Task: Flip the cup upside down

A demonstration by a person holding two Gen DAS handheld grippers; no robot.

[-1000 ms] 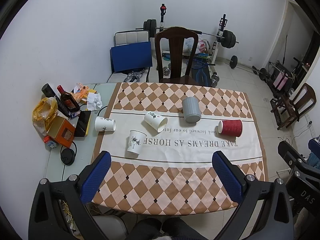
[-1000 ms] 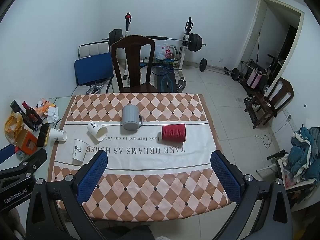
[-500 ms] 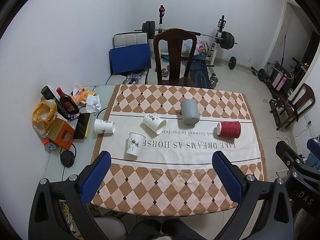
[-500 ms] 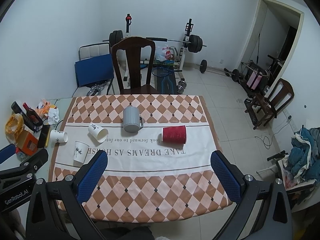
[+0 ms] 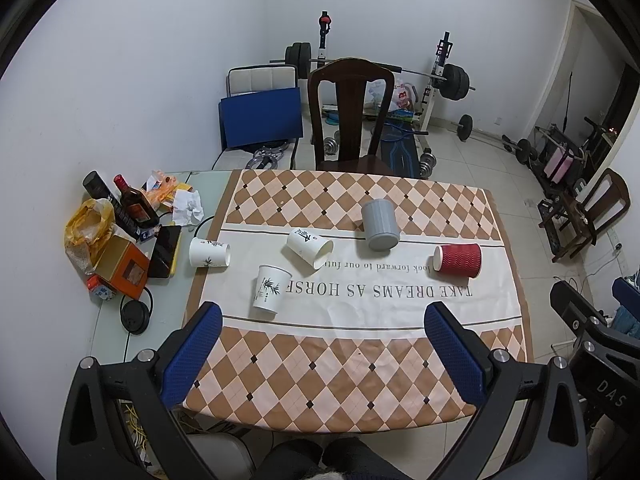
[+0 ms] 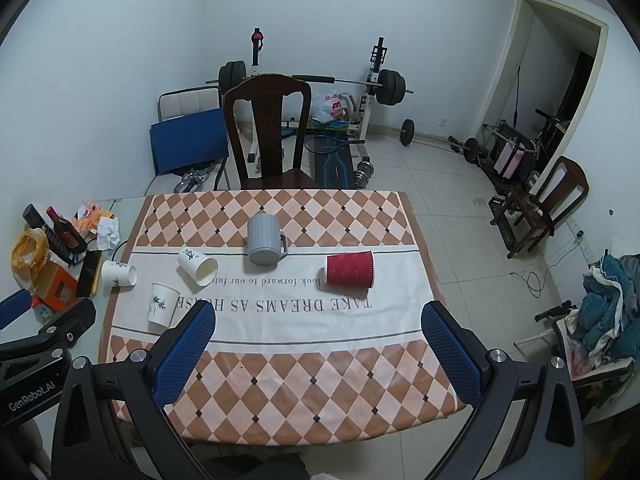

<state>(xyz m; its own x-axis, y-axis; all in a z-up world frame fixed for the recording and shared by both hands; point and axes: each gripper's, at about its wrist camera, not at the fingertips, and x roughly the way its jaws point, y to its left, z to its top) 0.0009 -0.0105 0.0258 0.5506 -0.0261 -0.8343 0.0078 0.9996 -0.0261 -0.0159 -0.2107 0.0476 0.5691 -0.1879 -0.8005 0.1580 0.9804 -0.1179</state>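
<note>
Several cups sit on the checked tablecloth (image 5: 360, 364). A white paper cup (image 5: 269, 294) (image 6: 161, 305) stands upright at the left. Two more white cups lie on their sides (image 5: 209, 253) (image 5: 309, 248). A grey mug (image 5: 379, 224) (image 6: 264, 240) and a red ribbed cup (image 5: 458, 261) (image 6: 349, 269) also lie on their sides. My left gripper (image 5: 322, 318) is open and empty, high above the table's near edge. My right gripper (image 6: 318, 316) is open and empty, equally high.
Left of the cloth stand bottles (image 5: 134, 204), an orange box (image 5: 120, 266), a yellow bag (image 5: 86, 226), a phone (image 5: 164, 251) and crumpled paper (image 5: 188, 208). A wooden chair (image 5: 350, 116) stands at the far edge. Weights and a barbell rack (image 5: 440, 80) are behind.
Both grippers have risen and drawn back a little, so the table looks slightly smaller and farther. The cups have not moved.
</note>
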